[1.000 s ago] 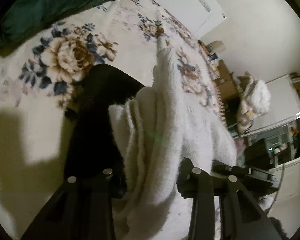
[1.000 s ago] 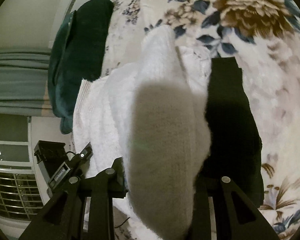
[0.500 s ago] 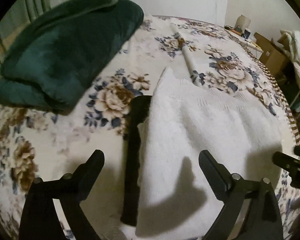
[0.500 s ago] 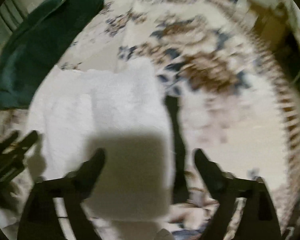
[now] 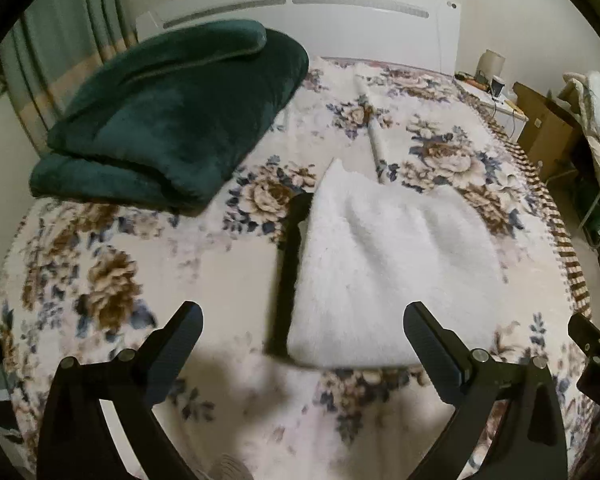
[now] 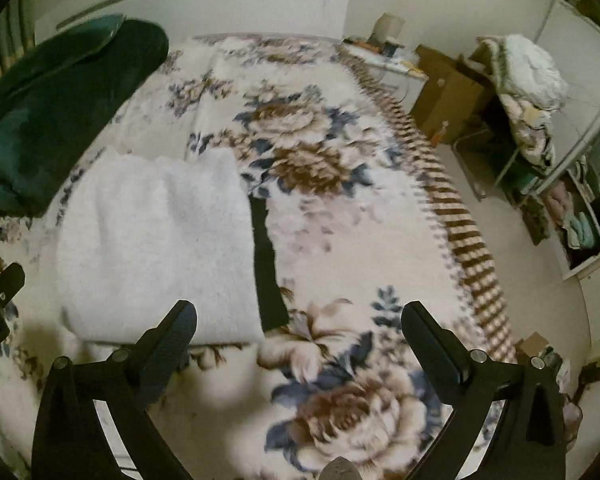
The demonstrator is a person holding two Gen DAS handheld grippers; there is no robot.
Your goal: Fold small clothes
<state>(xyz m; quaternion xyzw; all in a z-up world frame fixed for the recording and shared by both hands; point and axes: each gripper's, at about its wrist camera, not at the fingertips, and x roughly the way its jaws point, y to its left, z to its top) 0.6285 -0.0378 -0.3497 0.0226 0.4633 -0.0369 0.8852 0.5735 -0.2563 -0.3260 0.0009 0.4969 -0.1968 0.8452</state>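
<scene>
Jaws of the left gripper (image 5: 302, 330) have just been opening and stand spread wide, empty; the right gripper (image 6: 298, 322) is fully released, touching nothing. Ahead of both lies the folded white garment (image 5: 384, 276) on the floral bedspread (image 5: 112, 280), overlapping a black garment (image 5: 288, 264). Only the right wrist view shows the wardrobe shelves (image 6: 580, 216).

the black garment (image 5: 288, 276) lies mostly hidden under the folded white fleece (image 5: 384, 264), only a strip showing along one edge. the green blanket (image 6: 52, 112) is cut off by the right wrist view's left edge. shelf contents (image 6: 576, 216) are too blurred to tell.
</scene>
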